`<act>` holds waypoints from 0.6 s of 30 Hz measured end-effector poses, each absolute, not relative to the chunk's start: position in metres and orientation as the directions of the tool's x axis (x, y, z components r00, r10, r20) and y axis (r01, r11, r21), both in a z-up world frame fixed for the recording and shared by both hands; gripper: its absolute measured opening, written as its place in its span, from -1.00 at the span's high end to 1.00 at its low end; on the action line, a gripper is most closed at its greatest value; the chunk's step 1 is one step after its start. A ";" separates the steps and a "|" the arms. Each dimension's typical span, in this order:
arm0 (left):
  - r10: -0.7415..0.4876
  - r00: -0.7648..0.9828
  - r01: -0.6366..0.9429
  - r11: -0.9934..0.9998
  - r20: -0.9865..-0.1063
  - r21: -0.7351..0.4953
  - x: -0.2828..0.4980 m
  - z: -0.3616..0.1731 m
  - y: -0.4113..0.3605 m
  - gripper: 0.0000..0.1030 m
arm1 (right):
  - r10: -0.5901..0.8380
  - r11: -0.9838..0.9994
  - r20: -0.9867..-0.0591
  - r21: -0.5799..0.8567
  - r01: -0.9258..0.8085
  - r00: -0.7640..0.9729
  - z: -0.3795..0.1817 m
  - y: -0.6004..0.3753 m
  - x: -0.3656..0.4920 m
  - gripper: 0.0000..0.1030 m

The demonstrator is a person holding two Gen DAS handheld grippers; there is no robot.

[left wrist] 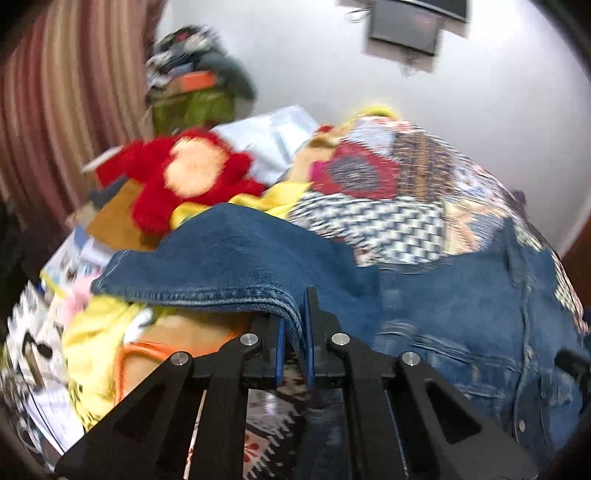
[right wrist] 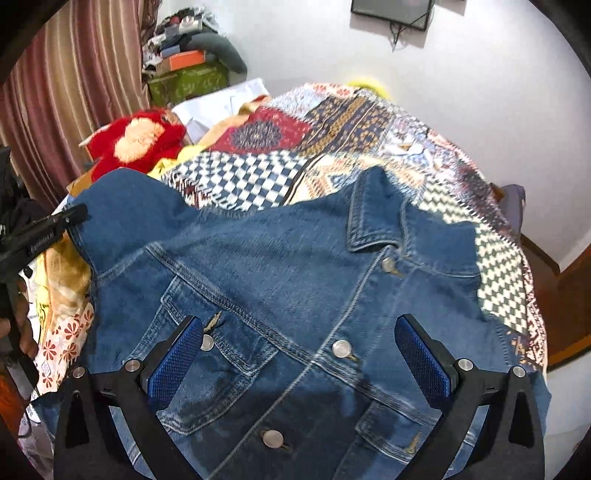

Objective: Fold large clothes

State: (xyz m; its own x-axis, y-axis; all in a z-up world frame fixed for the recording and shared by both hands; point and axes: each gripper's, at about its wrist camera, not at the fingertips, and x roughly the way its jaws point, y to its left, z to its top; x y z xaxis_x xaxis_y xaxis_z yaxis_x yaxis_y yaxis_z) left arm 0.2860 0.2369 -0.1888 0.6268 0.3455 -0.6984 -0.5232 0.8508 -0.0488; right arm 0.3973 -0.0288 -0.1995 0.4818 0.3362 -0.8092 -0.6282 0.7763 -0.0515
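We see the left claw (left wrist: 294, 334) clamped tight on a hemmed edge of the denim jacket (right wrist: 280, 280); in the left wrist view the fold of blue cloth is pinched between its pads at lower centre, and the hem runs away to the left, lifted off the clutter below. The right claw (right wrist: 299, 358) stands wide open over the jacket front, with its blue pads (right wrist: 173, 360) at lower left and lower right of the right wrist view, nothing between them but the button placket underneath; we can't tell if the tips touch the cloth. The jacket lies front-up, collar toward the top of the frame, spread on a patchwork bedspread (right wrist: 332, 125) that fills the middle. A red plush toy (right wrist: 136, 142) sits at upper left, beside the jacket's far shoulder. A striped curtain (right wrist: 74, 74) hangs along the left edge. A dark framed panel (right wrist: 391, 13) hangs on the white wall at top.
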 end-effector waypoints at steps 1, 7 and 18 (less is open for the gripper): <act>0.330 0.635 -0.503 0.863 -0.698 -0.050 0.290 -0.187 0.229 0.85 | 0.339 0.781 -0.804 -0.049 -0.623 0.488 -0.196 -0.033 0.396 -1.00; 0.214 0.648 -0.375 0.925 -0.731 -0.062 0.314 -0.193 0.189 0.86 | 0.335 0.807 -0.790 -0.041 -0.589 0.514 -0.180 -0.059 0.393 -1.00; -0.082 0.452 -0.331 0.909 -0.888 -0.252 0.336 -0.273 0.198 0.67 | 0.317 0.846 -0.778 -0.028 -0.533 0.543 -0.164 -0.103 0.387 -1.00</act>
State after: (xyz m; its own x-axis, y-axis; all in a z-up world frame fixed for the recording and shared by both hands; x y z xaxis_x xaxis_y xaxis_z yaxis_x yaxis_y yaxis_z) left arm 0.3362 0.1981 -0.2734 0.4517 -0.0815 -0.8884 -0.3314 0.9092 -0.2519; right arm 0.3868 -0.1034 -0.1645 0.5429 0.3167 -0.7778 -0.5331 0.8456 -0.0277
